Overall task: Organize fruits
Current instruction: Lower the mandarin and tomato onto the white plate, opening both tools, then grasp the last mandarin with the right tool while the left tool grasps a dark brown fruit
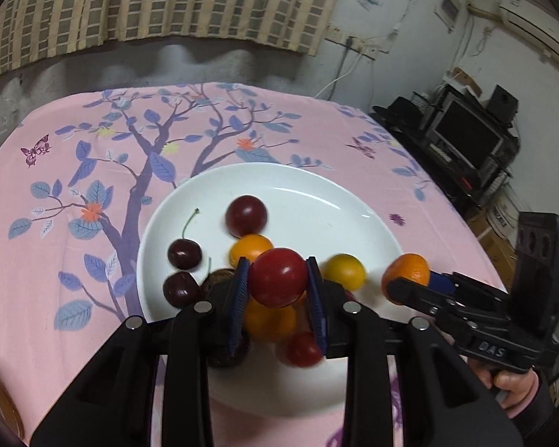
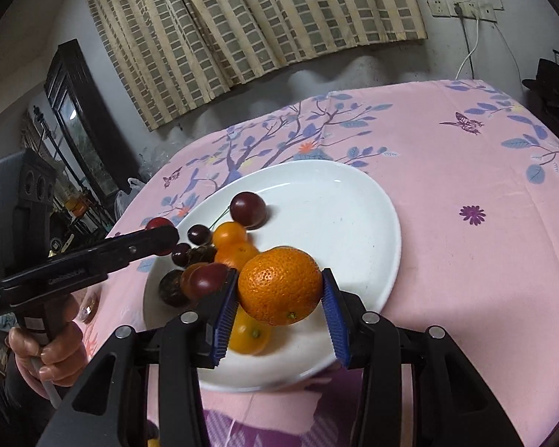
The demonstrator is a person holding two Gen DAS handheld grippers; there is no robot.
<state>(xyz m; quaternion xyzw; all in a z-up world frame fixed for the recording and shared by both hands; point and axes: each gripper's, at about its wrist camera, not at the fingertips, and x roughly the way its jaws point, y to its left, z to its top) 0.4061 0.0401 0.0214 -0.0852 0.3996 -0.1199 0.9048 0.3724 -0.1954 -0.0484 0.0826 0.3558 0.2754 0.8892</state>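
A white plate (image 1: 316, 201) (image 2: 339, 201) lies on the pink floral tablecloth and holds several small fruits. My left gripper (image 1: 279, 279) is shut on a red plum-like fruit (image 1: 278, 276) above the plate's near half. In the right wrist view this gripper (image 2: 160, 240) reaches in from the left with the red fruit (image 2: 156, 223) showing behind its tip. My right gripper (image 2: 279, 290) is shut on a small orange (image 2: 280, 286) over the plate's near side. The left wrist view shows that orange (image 1: 408, 270) held at the plate's right edge.
On the plate lie two dark cherries (image 1: 184, 253), a dark red plum (image 1: 246, 215), yellow-orange kumquats (image 1: 344, 272) and a dark brown fruit (image 2: 173, 288). The tablecloth (image 1: 74, 193) spreads to the left and far side. A person's hand (image 2: 48, 350) grips the left handle.
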